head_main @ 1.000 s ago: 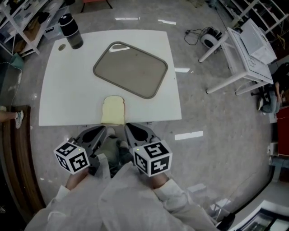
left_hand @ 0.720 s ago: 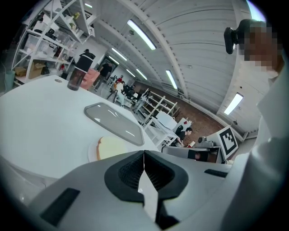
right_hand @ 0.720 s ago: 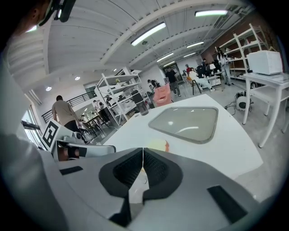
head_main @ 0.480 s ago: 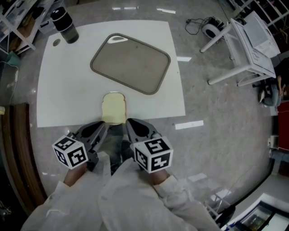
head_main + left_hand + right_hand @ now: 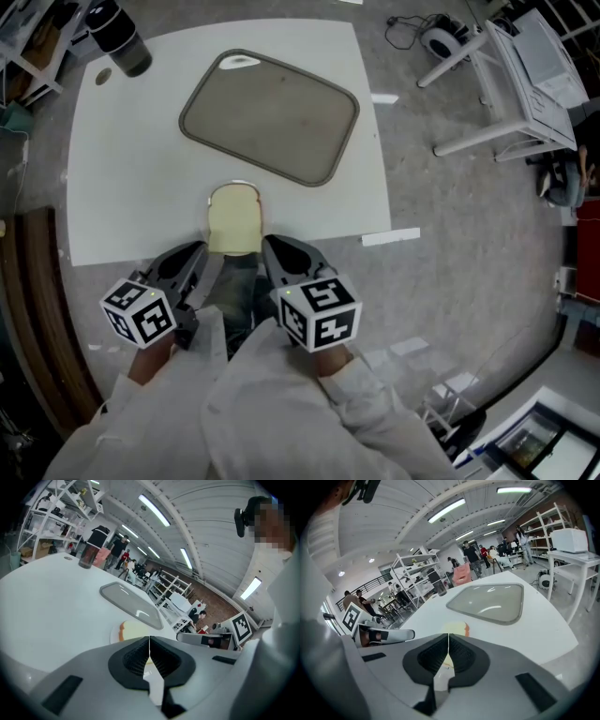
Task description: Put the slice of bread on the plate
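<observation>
A pale slice of bread [image 5: 233, 217] lies flat near the front edge of the white table [image 5: 112, 187]. Beyond it sits the grey rounded-rectangle plate [image 5: 272, 117], bare. My left gripper [image 5: 199, 251] and right gripper [image 5: 270, 246] hover side by side at the table's front edge, just short of the bread, both shut with nothing between the jaws. In the left gripper view the shut left gripper [image 5: 149, 641] points at the bread [image 5: 133, 631] and the plate [image 5: 129, 604]. The right gripper [image 5: 448, 639] likewise faces the bread [image 5: 457, 628] and the plate [image 5: 490, 602].
A dark tumbler [image 5: 117, 37] stands at the table's far left corner. A white folding table [image 5: 506, 94] and a small device with a cable [image 5: 438, 42] are on the floor to the right. A dark wooden edge [image 5: 23, 319] runs along the left.
Both grippers have edged forward to the table's front edge, closer to the bread. They stay shut. The bread and plate have not moved on the table.
</observation>
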Motion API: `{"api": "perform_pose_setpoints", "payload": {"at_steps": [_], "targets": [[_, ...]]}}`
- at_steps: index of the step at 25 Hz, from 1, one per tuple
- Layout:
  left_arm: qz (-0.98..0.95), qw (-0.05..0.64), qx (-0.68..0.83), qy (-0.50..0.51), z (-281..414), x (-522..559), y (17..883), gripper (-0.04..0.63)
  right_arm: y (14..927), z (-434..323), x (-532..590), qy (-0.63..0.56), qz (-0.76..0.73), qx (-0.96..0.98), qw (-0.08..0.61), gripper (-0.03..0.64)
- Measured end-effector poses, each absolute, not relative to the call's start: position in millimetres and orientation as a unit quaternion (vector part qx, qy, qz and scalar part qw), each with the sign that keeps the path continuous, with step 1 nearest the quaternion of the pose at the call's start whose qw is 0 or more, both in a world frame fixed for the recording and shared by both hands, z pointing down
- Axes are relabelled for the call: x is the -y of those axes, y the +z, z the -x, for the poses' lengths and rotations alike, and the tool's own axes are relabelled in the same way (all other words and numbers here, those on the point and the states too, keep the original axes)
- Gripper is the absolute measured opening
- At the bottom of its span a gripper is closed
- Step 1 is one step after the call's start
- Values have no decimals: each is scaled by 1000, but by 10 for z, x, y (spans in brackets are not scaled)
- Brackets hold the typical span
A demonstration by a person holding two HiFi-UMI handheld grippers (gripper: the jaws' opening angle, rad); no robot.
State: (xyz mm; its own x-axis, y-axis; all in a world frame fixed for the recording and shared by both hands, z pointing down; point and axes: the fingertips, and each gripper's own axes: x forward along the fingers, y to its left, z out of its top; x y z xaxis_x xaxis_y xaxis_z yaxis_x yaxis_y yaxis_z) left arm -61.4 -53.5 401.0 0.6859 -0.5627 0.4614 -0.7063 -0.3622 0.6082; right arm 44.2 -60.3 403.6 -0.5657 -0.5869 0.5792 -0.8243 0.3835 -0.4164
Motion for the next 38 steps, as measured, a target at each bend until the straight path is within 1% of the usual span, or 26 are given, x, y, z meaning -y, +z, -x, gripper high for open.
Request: {"api": "perform_pose_setpoints", "payload": {"at_steps": [12, 26, 30, 38], "targets": [[-806, 418, 404, 113, 771, 713, 4296, 11, 4284, -405, 722, 363, -446, 796, 187, 16], [-783, 441, 414, 146, 906, 850, 4607, 17, 4555, -389, 843, 390, -443, 781, 205, 17], [-777, 450, 413, 152, 903, 872, 4674, 48, 4578, -428, 899, 394, -448, 777, 202, 17], [-772, 461, 402, 173, 860, 916, 4804, 78, 4692, -510, 954, 398, -463, 763, 211, 18]]}}
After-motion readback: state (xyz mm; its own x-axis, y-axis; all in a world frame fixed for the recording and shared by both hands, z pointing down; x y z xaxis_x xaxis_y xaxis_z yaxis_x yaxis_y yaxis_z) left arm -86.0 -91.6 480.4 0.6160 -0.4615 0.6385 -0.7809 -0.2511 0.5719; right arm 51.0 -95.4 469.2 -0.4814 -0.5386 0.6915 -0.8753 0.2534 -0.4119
